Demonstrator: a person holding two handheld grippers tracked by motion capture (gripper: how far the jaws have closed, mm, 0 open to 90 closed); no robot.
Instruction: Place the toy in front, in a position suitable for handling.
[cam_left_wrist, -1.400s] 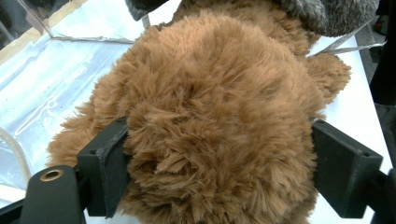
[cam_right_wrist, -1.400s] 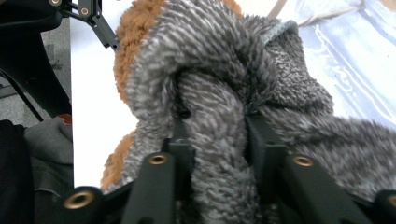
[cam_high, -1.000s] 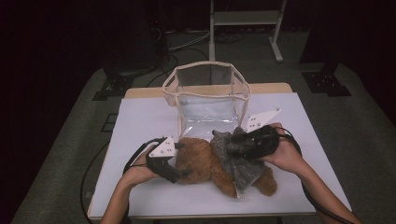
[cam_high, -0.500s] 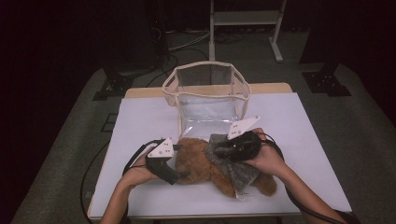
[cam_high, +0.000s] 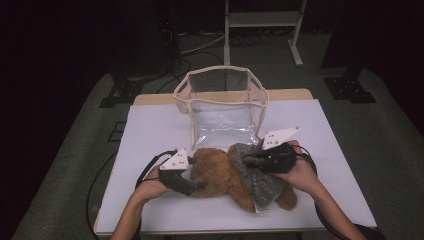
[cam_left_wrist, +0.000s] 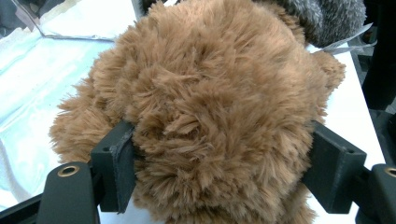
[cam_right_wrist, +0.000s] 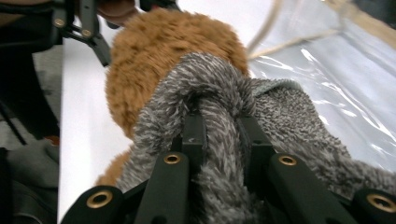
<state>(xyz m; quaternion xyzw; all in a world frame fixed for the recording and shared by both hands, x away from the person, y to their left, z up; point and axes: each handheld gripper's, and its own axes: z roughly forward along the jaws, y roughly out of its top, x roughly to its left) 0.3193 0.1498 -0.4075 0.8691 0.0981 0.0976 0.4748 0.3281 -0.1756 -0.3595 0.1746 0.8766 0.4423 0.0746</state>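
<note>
A: Two claws have just been closing. The right claw (cam_right_wrist: 219, 135) now pinches a fold of the grey furry cloth (cam_high: 257, 175), which drapes over the brown teddy bear (cam_high: 217, 172).

B: And the left claw (cam_left_wrist: 224, 172)?

A: Clamped on the bear's plush, between its jaws. Both look ready to lift toward the clear bag (cam_high: 222, 107) beyond them.
</note>
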